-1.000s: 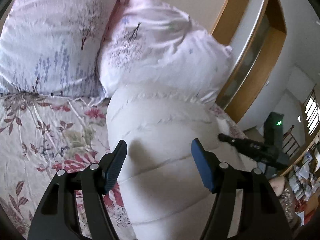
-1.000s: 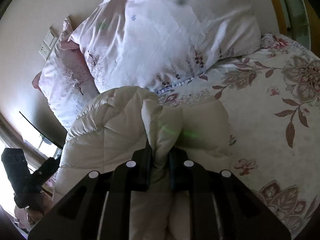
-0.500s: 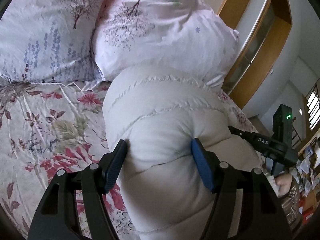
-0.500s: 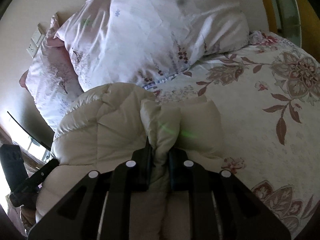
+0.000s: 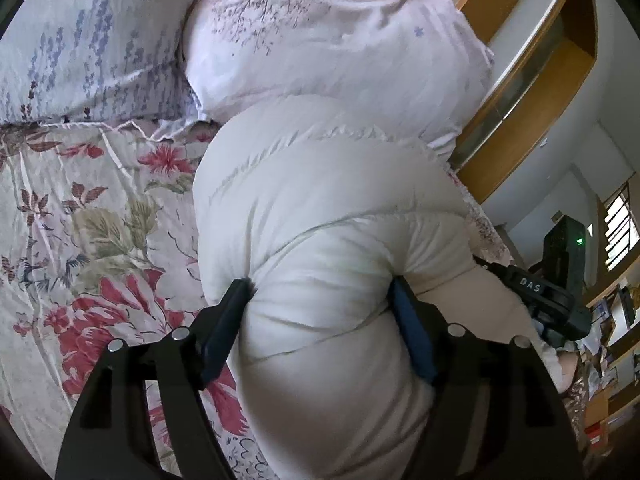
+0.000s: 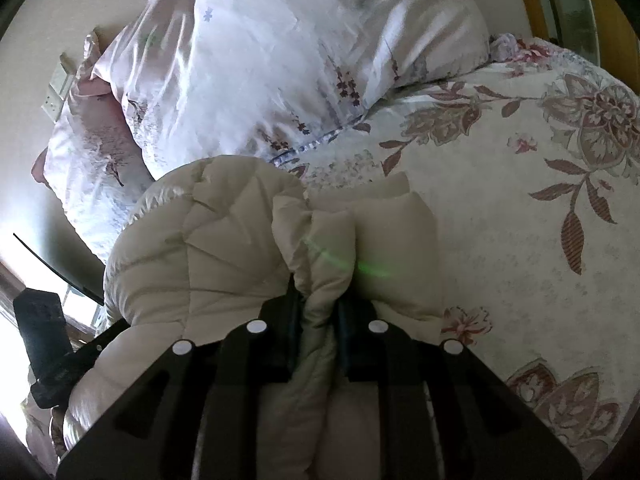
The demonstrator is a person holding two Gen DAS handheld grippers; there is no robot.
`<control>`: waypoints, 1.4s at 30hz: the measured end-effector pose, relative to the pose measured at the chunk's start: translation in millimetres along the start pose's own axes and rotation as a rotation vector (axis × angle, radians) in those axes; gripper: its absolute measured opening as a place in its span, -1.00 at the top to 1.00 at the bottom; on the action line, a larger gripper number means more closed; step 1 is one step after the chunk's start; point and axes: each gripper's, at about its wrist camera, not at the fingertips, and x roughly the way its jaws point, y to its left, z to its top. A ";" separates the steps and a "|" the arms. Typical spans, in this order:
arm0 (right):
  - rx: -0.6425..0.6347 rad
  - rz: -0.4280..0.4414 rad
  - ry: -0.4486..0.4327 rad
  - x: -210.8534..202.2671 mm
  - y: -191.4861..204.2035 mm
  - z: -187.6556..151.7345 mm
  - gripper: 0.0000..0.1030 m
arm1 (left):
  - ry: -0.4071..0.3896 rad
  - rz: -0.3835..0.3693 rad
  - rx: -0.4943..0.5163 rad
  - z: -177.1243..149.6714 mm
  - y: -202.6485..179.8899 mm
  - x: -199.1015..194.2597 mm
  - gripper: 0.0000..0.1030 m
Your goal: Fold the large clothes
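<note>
**Both grippers working a puffy jacket on the bed**

The left gripper (image 5: 322,320) is reaching forward and down over the jacket (image 5: 320,220), its jaws spread wide and straddling a thick quilted roll of it. The blue pads (image 5: 412,336) are pressing into the padding on either side, so the fabric is bulging between them; whether they are actually squeezing it is hard to tell. The right gripper (image 6: 318,316) is pointing along the bed and its jaws are pinching a bunched fold of the jacket (image 6: 224,248), the fabric standing up in a ridge between the fingers.

The jacket is lying on the floral bedsheet (image 5: 80,240), with its far end touching the pillows. In the left view the right gripper's black body (image 5: 536,292) is showing at the jacket's right edge.

Beyond the jacket, two pillows (image 5: 320,32) are resting side by side against the wall. A wooden frame (image 5: 532,80) is standing just past them on the right.
</note>
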 end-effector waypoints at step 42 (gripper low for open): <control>-0.014 0.017 0.033 -47.8 4.5 -67.4 0.67 | -0.048 0.127 0.106 -18.4 -22.7 -28.5 -0.49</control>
